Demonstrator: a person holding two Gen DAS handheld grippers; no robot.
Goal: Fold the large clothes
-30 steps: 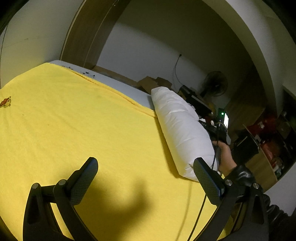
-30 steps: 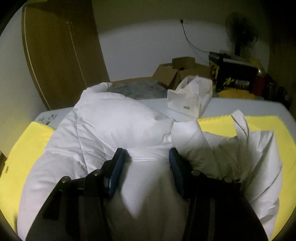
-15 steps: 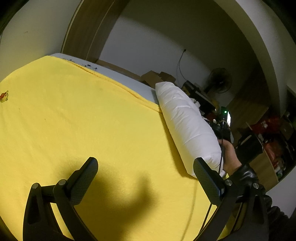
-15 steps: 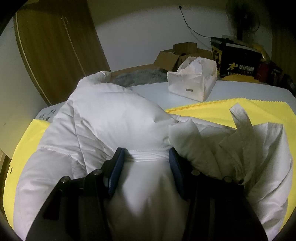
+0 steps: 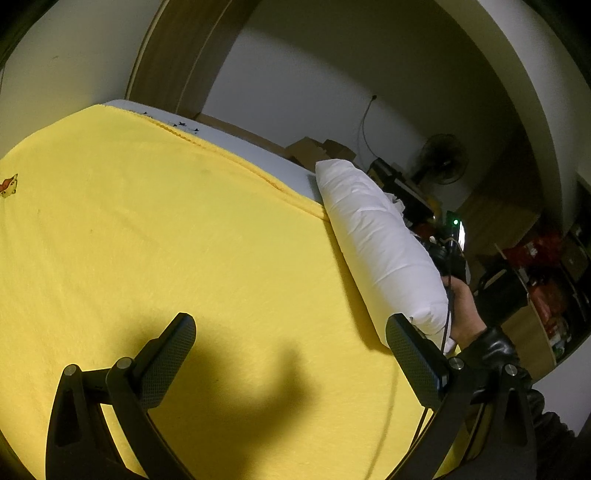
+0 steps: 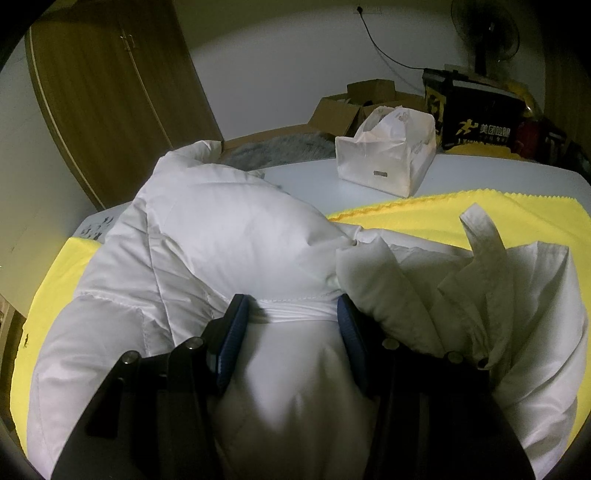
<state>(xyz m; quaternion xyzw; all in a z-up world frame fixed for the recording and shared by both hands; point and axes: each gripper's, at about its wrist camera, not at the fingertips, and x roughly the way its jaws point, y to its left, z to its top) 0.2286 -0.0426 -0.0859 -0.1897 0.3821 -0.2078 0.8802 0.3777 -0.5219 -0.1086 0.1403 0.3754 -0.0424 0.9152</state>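
Observation:
A puffy white down jacket (image 6: 229,251) lies bunched on the yellow blanket (image 6: 424,214). My right gripper (image 6: 291,317) is shut on a thick fold of the jacket, which bulges between the blue pads. In the left wrist view the jacket (image 5: 384,243) is a long white roll at the blanket's right edge, with the hand that holds the right gripper (image 5: 461,306) at its near end. My left gripper (image 5: 288,354) is open and empty, hovering above the bare yellow blanket (image 5: 166,240), to the left of the jacket.
A white plastic bag (image 6: 388,155) stands on the grey mattress (image 6: 480,173) beyond the blanket. Cardboard boxes (image 6: 354,103), a black box and a fan (image 6: 484,29) stand behind. A wooden wardrobe (image 6: 110,92) is at the left. Shelves with clutter (image 5: 546,280) are on the right.
The right gripper, still holding the jacket, has pulled it nearer, so more mattress and the bag show behind. The left gripper stays open, its view shifted slightly.

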